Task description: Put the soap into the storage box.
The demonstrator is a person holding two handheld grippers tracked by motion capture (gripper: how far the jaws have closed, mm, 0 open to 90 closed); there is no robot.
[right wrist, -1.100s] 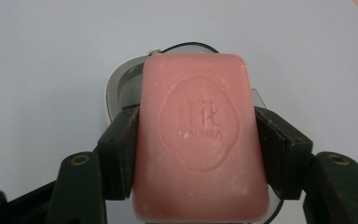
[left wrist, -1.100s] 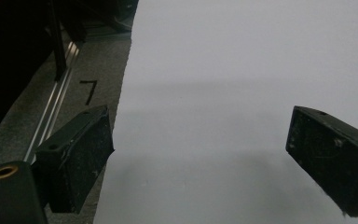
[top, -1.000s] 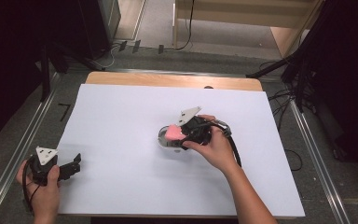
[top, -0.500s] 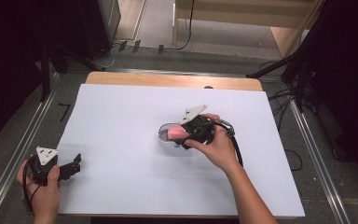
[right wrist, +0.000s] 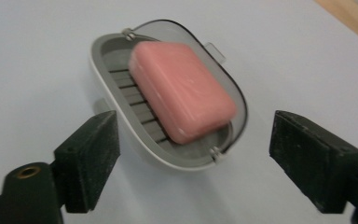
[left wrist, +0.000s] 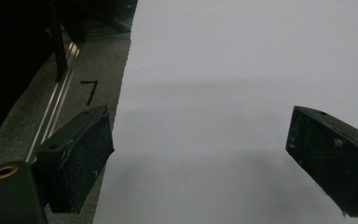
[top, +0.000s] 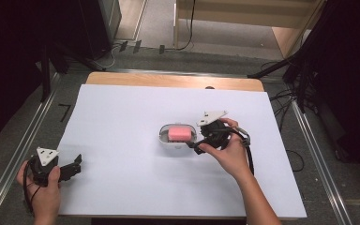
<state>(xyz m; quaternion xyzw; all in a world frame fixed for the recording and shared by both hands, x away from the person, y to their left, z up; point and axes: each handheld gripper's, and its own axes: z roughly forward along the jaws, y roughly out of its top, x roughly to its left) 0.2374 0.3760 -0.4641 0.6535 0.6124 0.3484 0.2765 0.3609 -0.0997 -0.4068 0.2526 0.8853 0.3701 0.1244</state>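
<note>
Soap (top: 180, 132) lay in a dish (top: 165, 139) mid-tabletop (top: 122, 117), the right gripper (top: 193, 146) just beside the dish, the left gripper (top: 77, 167) well apart. Left gripper view: fingers (left wrist: 81, 156) spread. Right gripper view: fingers (right wrist: 91, 154) spread before the dish (right wrist: 121, 135), gripping nothing.

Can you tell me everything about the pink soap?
The pink soap is a smooth, rounded block, a bit like a tiny pillow, with no wrapper. It lies flat on the ribbed floor of a grey oval soap dish, which sits on the white table cover near the middle. A clear lid part curves behind it. The right claw is open just in front and is not touching the soap.
</note>
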